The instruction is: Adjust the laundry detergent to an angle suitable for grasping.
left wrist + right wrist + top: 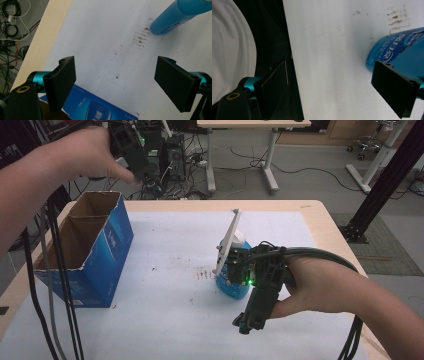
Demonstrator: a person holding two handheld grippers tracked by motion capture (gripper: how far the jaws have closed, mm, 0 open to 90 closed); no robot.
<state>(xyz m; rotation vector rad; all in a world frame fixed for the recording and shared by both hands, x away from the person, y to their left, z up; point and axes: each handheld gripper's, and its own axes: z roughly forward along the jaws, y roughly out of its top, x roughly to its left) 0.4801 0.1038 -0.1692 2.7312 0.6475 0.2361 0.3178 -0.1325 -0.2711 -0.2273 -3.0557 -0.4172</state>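
A blue bottle (231,287) with a white cap stands upright on the white table cover, right of centre. My right gripper (245,324) is held low just beside it, on the near right, pointing toward the person's side. In the right gripper view, the right gripper (332,67) is open with nothing between the jaws, and the bottle (397,47) lies behind its right jaw. My left gripper (152,185) is raised high at the far left, above an open blue cardboard box (107,245). It looks down with the left gripper (115,65) open and empty, over the box (100,107) and bottle (175,15).
Brown stains (202,272) mark the cover left of the bottle. A thin white plate (227,240) slants up in front of the bottle. Black cables (60,285) hang past the box at the left. The table's near edge (292,75) is close under the right gripper.
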